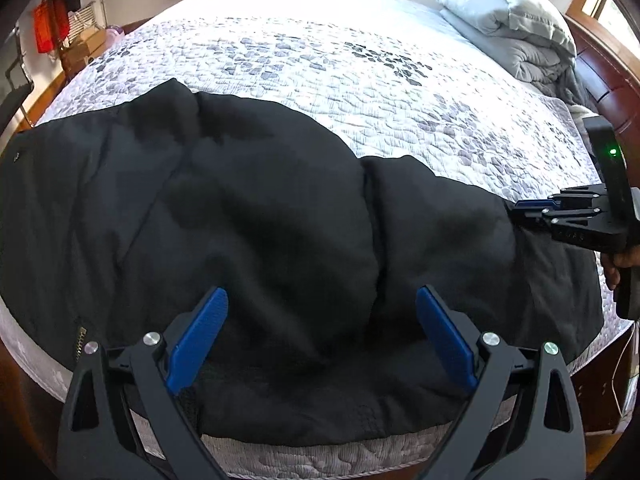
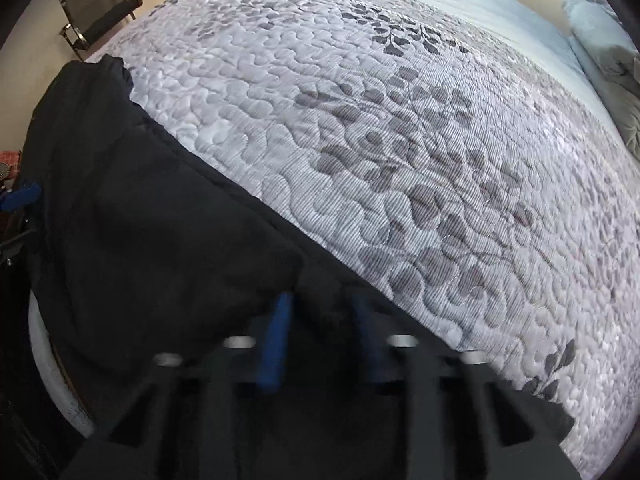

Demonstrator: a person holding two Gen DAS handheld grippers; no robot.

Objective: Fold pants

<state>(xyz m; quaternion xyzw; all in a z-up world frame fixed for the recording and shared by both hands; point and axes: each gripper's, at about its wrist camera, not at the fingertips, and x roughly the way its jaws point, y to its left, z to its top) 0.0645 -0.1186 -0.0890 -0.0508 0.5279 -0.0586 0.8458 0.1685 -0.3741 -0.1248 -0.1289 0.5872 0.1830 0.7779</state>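
Black pants (image 1: 260, 208) lie spread across the near side of a quilted bed (image 1: 320, 72), with a brass zipper (image 1: 80, 340) at the lower left. My left gripper (image 1: 322, 300) hovers over the pants near the bed's front edge, open, its blue pads wide apart with nothing pressed between them. At the pants' right end, my right gripper (image 1: 514, 210) has its fingers together on the fabric edge. The right wrist view is blurred; there my right gripper (image 2: 322, 304) has dark pants (image 2: 160, 240) cloth bunched between its blue pads.
A grey folded duvet and pillow (image 1: 508, 12) sit at the far right by the wooden headboard (image 1: 608, 80). A hand (image 1: 624, 260) holds the right gripper's handle. A black chair (image 2: 100, 4) stands beyond the bed. Patterned quilt (image 2: 400, 160) stretches past the pants.
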